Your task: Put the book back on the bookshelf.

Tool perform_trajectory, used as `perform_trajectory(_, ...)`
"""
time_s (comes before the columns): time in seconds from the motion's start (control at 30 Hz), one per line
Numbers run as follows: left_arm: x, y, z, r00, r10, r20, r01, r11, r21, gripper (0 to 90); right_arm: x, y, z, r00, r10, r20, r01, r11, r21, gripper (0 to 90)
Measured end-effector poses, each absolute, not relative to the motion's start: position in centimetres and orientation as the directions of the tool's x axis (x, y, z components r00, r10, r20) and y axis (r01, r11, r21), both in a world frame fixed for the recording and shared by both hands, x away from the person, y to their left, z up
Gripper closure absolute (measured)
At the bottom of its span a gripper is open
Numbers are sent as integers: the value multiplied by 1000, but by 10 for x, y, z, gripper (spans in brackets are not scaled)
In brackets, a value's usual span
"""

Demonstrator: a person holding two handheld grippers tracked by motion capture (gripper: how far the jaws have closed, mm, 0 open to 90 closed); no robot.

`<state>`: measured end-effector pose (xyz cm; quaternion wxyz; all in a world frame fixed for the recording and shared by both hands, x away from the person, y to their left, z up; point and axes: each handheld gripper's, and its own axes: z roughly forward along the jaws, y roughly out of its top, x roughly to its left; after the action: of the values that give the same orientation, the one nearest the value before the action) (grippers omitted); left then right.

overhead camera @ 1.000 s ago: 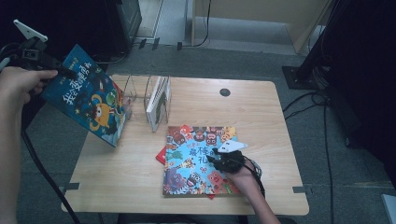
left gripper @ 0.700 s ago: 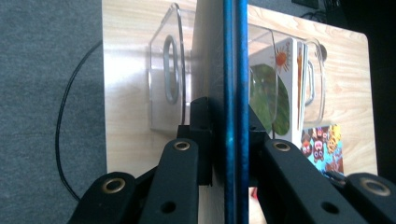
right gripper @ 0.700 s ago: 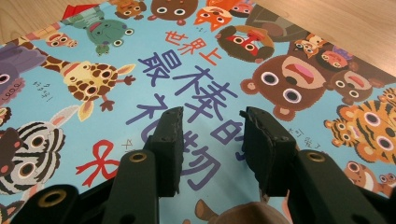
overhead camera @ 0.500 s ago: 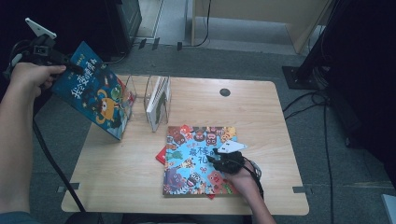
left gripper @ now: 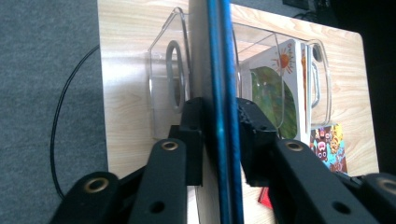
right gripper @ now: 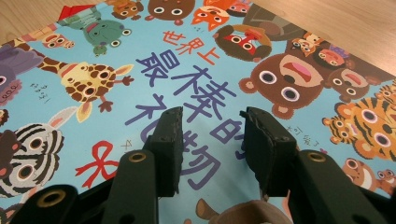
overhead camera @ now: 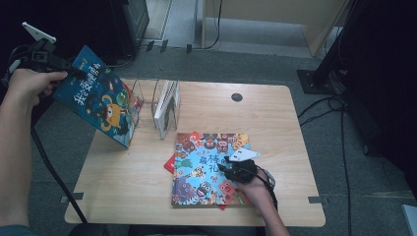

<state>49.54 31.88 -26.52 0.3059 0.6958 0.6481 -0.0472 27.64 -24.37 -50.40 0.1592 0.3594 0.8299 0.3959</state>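
Grey carpet surrounds a light wooden desk (overhead camera: 123,196), with dark equipment and cables at the edges of the room. At the desk's far left stands a clear acrylic book rack (overhead camera: 160,101) with two bays; the right bay already holds a white-covered book (overhead camera: 164,103), while the left bay looks empty.

The left hand-held gripper (overhead camera: 61,66) holds a blue picture book (overhead camera: 98,98) by its upper corner, tilted in the air above the desk's left edge, its lower corner near the rack's left bay. In the left gripper view the book's blue edge (left gripper: 224,93) runs straight up between the two jaws; these have just been opening, and although the book is between them, a little slack shows on either side, so the grip seems loosened rather than clamped.

The right hand-held gripper (overhead camera: 236,167) rests on the big animal-cover book (overhead camera: 209,167) lying flat near the desk's front, jaws apart and clamped on nothing, with a red book (overhead camera: 169,163) peeking out beneath it.

By my reading, one book is shelved, the blue one is about to go in, and the two flat books are left.

Compared with a second ago, the blue book sits slightly higher and farther left, the left hand has shifted only a little, and the right hand and flat books have not moved.
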Motion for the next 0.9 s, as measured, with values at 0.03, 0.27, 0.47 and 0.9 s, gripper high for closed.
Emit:
perform_trajectory(0.03,494,319,-265,155,874,-461,930,29,367,712,276,-244,-504,-691,723,20,471,428,771,573)
perform_trajectory(0.27,482,325,-263,157,883,-442,933,14,359,645,277,-244,-504,-692,721,29,476,426,769,557)
perform_trajectory(0.47,467,325,-263,172,872,-459,933,4,359,590,278,-245,-504,-695,718,48,482,416,771,552)
perform_trajectory(0.9,418,326,-273,208,862,-463,925,-20,379,504,283,-249,-499,-702,710,55,476,411,777,548)
